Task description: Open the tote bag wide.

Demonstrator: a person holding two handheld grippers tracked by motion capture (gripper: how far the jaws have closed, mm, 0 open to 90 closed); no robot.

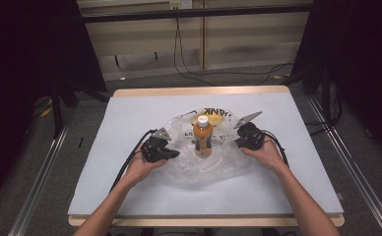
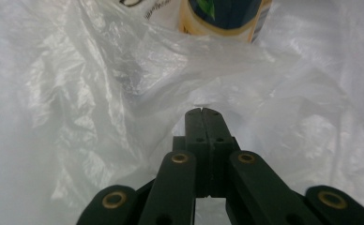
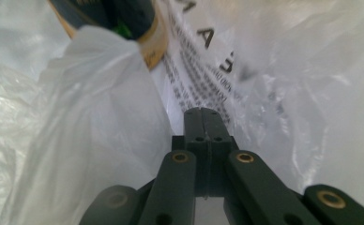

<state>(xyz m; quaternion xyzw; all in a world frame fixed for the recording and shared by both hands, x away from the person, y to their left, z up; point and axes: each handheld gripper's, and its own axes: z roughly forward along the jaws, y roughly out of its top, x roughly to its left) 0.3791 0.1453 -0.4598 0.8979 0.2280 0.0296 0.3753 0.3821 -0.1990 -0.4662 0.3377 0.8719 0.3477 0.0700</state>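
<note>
Both tools clamped on the plastic bag around the bottle

My left tool [image 1: 172, 154] and right tool [image 1: 238, 141] pinch the bag [image 1: 179, 169] either side of the bottle [image 1: 203, 137]; its base is hidden.

Orange bottle [image 1: 203, 140] w/ white cap, clear bag [image 1: 194, 167] w/ black print, black tongs [image 2: 202, 112]

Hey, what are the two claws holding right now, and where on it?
Both claws are shut. Whether the left claw and right claw pinch the clear plastic bag around the orange bottle cannot be told.
</note>
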